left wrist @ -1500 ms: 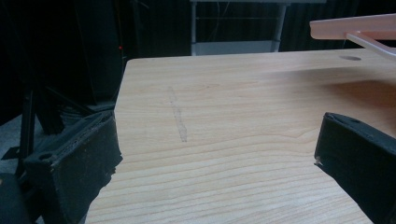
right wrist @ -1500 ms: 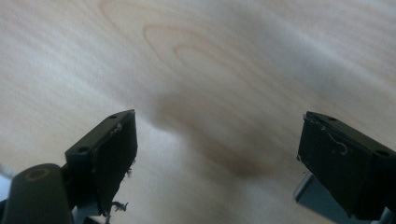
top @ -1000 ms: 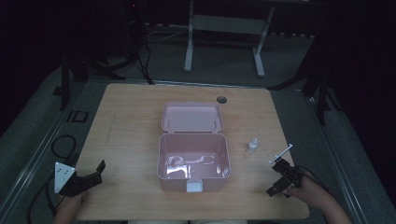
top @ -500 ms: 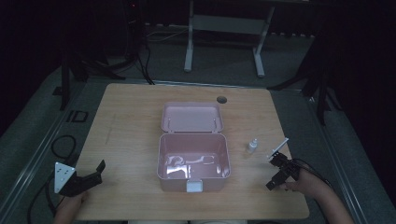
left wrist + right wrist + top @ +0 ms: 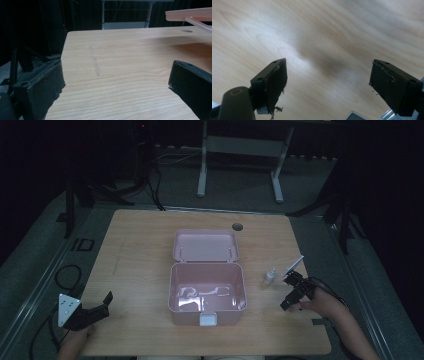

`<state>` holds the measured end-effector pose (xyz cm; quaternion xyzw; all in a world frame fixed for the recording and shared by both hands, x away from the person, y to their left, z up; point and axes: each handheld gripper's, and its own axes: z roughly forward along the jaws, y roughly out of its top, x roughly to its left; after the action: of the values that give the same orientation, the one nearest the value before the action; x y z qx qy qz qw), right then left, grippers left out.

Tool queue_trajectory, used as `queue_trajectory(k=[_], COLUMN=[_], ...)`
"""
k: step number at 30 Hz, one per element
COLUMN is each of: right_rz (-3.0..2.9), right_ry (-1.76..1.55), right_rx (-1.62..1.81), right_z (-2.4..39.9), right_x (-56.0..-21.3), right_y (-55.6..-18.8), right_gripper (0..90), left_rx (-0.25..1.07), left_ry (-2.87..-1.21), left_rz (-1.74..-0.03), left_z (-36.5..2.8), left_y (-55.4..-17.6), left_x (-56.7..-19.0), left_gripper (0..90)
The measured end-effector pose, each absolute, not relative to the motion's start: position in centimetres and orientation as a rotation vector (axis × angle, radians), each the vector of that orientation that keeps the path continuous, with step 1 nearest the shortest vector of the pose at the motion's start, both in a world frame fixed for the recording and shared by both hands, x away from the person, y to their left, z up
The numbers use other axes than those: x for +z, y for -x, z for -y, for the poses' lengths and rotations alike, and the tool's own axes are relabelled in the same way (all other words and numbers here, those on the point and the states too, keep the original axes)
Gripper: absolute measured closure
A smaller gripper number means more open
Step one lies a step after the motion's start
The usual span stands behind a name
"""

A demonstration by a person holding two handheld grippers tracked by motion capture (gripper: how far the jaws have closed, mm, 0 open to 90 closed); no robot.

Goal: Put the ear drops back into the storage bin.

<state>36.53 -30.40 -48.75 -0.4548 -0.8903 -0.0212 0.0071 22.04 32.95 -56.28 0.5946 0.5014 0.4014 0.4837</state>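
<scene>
Here, at the wooden table (image 5: 140, 250):
Right tool (image 5: 291, 292): hovering near the right edge, jaws closing slightly yet gaping wide, gripping nothing.
Small bottle (image 5: 270, 277): standing just beside it, between tool and open pink box (image 5: 207, 270).
Left tool (image 5: 95, 310): lying open at the front-left corner.

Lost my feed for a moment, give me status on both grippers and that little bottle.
Left gripper open, empty, at table's near-left corner. Right gripper open, empty, just right of small bottle, not touching. Bottle upright beside open pink box. Nothing between.
</scene>
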Motion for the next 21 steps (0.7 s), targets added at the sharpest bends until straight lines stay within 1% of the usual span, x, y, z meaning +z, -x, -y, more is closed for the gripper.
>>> queue_trajectory(k=[5,21], right_rz=[2.767,2.771], right_ry=[1.419,1.446], right_rx=[-0.108,-0.090], right_z=[29.7,27.1], right_x=[-48.5,-48.1], right_y=[-37.7,-41.9], right_gripper=[13.4,14.5], left_rx=[0.977,0.975], left_ry=[-1.449,-1.452], left_rz=[-1.220,-1.216], left_z=[-32.9,-32.9], left_y=[-22.0,-22.0], left_x=[-56.3,-56.3], left_gripper=[0.4,0.4])
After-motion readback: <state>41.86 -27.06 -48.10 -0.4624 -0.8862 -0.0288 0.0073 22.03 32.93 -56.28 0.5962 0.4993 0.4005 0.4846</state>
